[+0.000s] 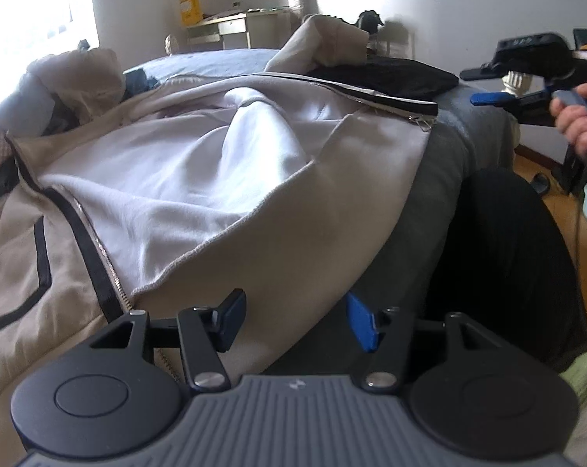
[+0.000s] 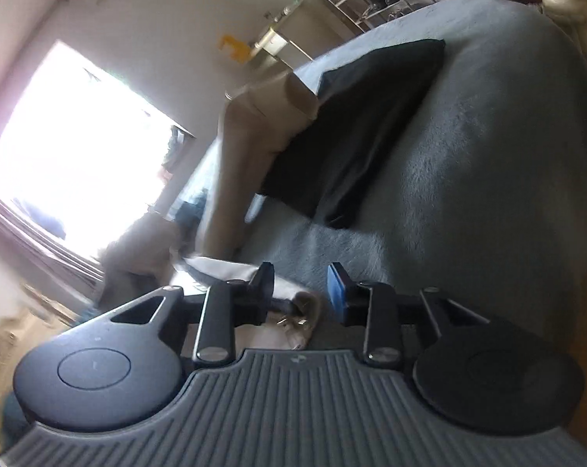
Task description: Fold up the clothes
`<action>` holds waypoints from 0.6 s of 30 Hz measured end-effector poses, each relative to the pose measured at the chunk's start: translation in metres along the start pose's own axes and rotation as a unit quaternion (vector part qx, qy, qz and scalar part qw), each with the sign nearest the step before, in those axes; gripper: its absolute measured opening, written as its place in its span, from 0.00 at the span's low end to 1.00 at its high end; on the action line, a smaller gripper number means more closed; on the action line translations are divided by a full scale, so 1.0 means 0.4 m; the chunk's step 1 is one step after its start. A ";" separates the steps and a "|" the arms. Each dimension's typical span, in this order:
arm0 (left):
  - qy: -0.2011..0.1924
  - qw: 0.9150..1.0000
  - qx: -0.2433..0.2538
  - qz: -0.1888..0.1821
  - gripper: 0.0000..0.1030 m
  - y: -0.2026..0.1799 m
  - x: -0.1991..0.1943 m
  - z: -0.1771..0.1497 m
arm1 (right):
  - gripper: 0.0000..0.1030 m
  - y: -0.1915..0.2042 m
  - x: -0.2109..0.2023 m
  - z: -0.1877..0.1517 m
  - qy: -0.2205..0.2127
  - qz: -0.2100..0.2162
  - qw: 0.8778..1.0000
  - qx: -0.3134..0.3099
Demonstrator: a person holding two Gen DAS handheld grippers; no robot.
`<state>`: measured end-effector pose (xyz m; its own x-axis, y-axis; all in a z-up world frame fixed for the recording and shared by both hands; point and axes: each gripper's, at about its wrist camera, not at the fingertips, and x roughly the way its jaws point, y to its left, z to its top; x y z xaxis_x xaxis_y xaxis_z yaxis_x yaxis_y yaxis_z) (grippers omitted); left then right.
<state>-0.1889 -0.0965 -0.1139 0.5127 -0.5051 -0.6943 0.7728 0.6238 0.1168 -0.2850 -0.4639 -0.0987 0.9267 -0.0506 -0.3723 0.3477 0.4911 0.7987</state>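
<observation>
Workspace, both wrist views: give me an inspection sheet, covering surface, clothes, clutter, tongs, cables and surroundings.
Surface: bed under a grey blanket.
Job's things: beige jacket spread unzipped, white lining up; sleeve lying on the folded black garment.
Clutter: more clothing bunched at the far left.
Tongs: left tongs open above the jacket hem, holding nothing; right tongs open, off the bed's edge, holding nothing.
Cables: thin cord hanging below the hand.
Surroundings: bright window, desk, wooden floor.
</observation>
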 end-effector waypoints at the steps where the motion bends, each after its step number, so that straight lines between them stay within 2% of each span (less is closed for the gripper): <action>1: -0.001 1.000 0.005 0.002 0.57 -0.005 0.006 0.000 | 0.38 0.000 0.001 -0.017 0.030 0.012 0.999 0.005; 2: -0.002 1.000 0.011 0.003 0.57 -0.010 0.011 -0.001 | 0.41 -0.007 0.004 -0.038 0.061 0.017 0.998 0.009; 4: -0.003 1.000 0.018 0.007 0.57 -0.019 0.020 0.000 | 0.42 -0.006 0.028 -0.086 0.112 0.021 0.993 0.014; 6: -0.004 1.000 0.019 0.011 0.57 -0.025 0.025 0.003 | 0.42 0.009 0.059 -0.126 0.140 0.017 0.990 0.001; 10: -0.013 1.000 -0.004 0.001 0.57 0.006 0.000 0.020 | 0.43 0.100 0.088 -0.117 0.128 0.047 0.989 -0.059; 12: -0.026 0.999 -0.031 -0.006 0.57 0.044 -0.021 0.033 | 0.43 0.164 0.109 -0.089 0.124 0.072 0.984 -0.102; 15: -0.053 0.995 -0.086 -0.021 0.57 0.123 -0.051 0.057 | 0.43 0.278 0.181 -0.044 0.134 0.100 0.970 -0.177; 17: -0.065 0.991 -0.117 -0.018 0.57 0.182 -0.058 0.079 | 0.47 0.364 0.262 -0.024 0.144 0.110 0.953 -0.243; 18: -0.066 0.990 -0.127 -0.005 0.58 0.210 -0.054 0.093 | 0.48 0.407 0.304 -0.015 0.149 0.115 0.942 -0.276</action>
<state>-0.1212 -0.0553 -0.0628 0.5634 -0.5750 -0.5932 0.6672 0.7401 -0.0837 -0.1165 -0.3849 -0.0169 0.8590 0.3184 -0.4010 -0.0613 0.8415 0.5368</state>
